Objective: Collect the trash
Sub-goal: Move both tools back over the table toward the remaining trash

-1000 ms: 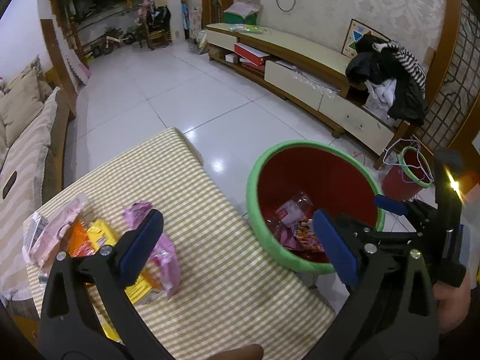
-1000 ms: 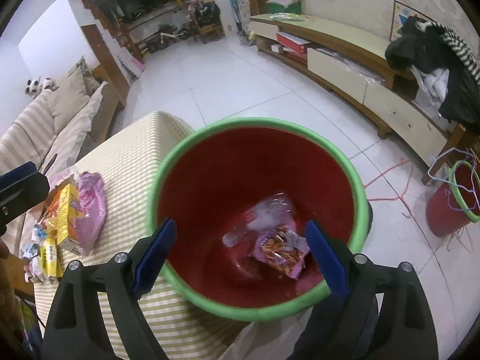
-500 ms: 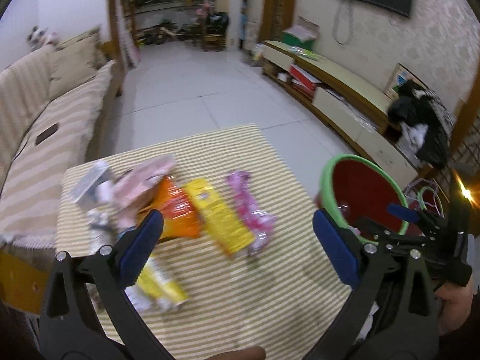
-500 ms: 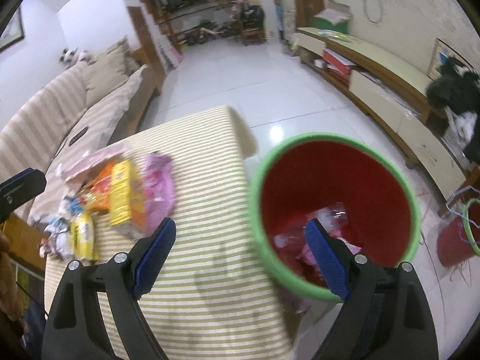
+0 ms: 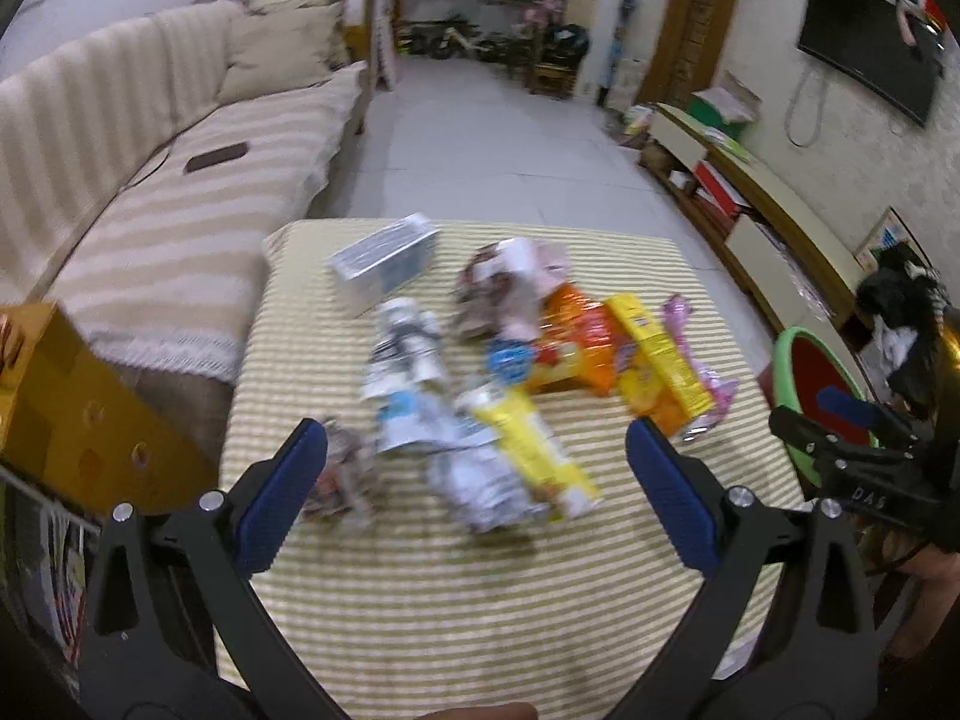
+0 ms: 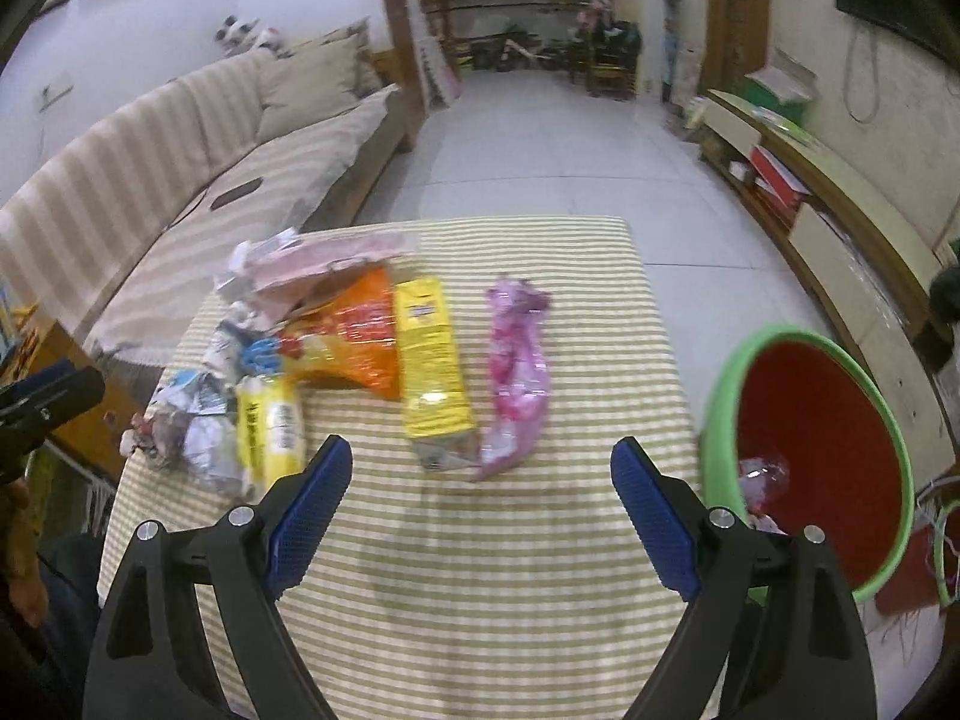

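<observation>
1. The left gripper [image 5: 477,480] hangs over the near part of the table [image 5: 480,600] with its blue-padded jaws spread wide and nothing between them.
2. Just beyond its fingertips lie a crumpled white wrapper [image 5: 480,489] and a pale yellow packet [image 5: 534,456], touching each other; the view is blurred here.
3. The right gripper [image 6: 480,498] is likewise wide apart and empty, held above the striped cloth nearer the table's right side.
4. Just past its tips lie a yellow box [image 6: 432,360] and, beside it to the right, a pink wrapper [image 6: 519,372], both running away from the camera.
5. Left of the box an orange bag [image 6: 354,336] overlaps a heap of crumpled paper and packets [image 6: 204,420] at the table's left edge.
6. A grey-white carton [image 5: 384,258] sits at the far left of the table.
7. The red bin [image 6: 822,420] with a green rim stands off the table's right edge, some wrappers already in its bottom.
</observation>
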A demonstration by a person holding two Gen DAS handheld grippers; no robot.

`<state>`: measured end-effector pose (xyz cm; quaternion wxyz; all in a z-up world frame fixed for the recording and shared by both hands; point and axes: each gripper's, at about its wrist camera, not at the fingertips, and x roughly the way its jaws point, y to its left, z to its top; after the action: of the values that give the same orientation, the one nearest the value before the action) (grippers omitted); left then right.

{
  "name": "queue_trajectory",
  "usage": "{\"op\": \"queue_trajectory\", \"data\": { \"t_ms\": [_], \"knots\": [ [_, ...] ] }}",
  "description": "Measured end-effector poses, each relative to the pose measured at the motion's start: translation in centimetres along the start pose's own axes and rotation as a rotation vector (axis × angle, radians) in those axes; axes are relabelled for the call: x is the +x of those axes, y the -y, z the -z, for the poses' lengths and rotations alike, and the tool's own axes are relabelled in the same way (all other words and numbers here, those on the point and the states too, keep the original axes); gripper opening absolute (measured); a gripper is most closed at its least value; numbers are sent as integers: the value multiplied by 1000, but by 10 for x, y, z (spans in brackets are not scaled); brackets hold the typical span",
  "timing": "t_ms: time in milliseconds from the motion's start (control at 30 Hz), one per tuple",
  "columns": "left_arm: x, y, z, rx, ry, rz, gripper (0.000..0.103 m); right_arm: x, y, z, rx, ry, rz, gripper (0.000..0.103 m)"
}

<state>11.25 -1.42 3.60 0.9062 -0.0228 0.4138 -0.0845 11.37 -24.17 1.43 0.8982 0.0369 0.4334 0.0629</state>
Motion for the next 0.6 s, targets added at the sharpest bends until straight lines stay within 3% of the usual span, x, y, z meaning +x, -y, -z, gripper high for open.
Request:
{"op": "queue_trajectory", "data": {
  "t_ms": [333, 600],
  "knots": [
    [11, -61, 16, -116, -40, -47, 98, 19, -25, -1, -76, -28, 4, 85],
    [35, -76, 24, -139, -103, -71, 98, 38, -24, -7, -80, -50, 1, 84]
  ]
}}
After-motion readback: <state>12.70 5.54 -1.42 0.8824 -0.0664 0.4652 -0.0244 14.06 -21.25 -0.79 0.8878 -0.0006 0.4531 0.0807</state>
